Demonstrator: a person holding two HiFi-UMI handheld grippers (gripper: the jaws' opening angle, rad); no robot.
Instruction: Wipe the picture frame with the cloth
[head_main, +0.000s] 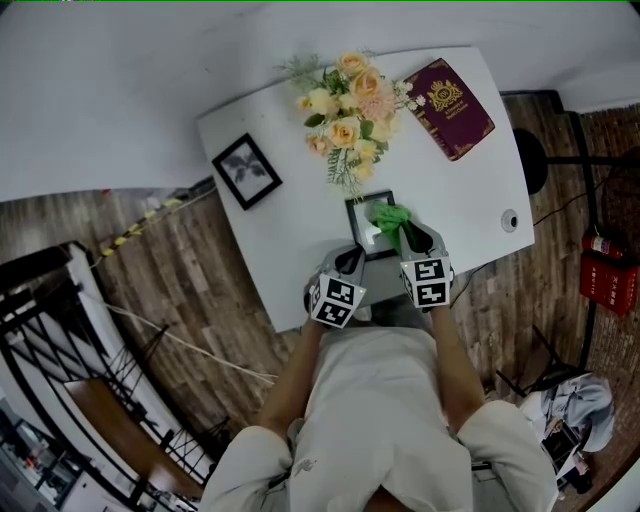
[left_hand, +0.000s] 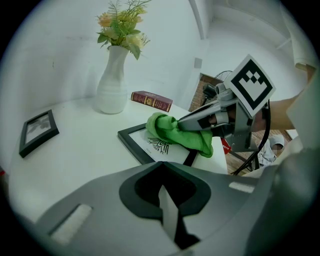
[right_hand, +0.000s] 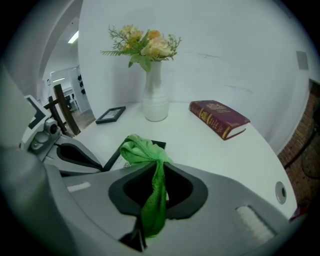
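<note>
A black picture frame (head_main: 362, 228) (left_hand: 135, 142) with a white print lies flat near the table's front edge. A green cloth (head_main: 390, 218) (left_hand: 172, 132) (right_hand: 140, 149) rests bunched on its right part. My right gripper (head_main: 412, 240) (right_hand: 159, 167) is shut on the cloth, and a strand of it runs back between the jaws. My left gripper (head_main: 350, 260) (left_hand: 161, 167) sits at the frame's near left corner. Its jaws are closed together where the frame's edge disappears behind them. In the left gripper view the right gripper (left_hand: 200, 120) presses the cloth onto the print.
A white vase of flowers (head_main: 345, 110) (left_hand: 112, 85) (right_hand: 155, 95) stands behind the frame. A dark red book (head_main: 449, 108) (right_hand: 220, 118) lies at the back right. A second small frame (head_main: 246, 171) (left_hand: 37, 131) lies at the left. The table's front edge is just below the grippers.
</note>
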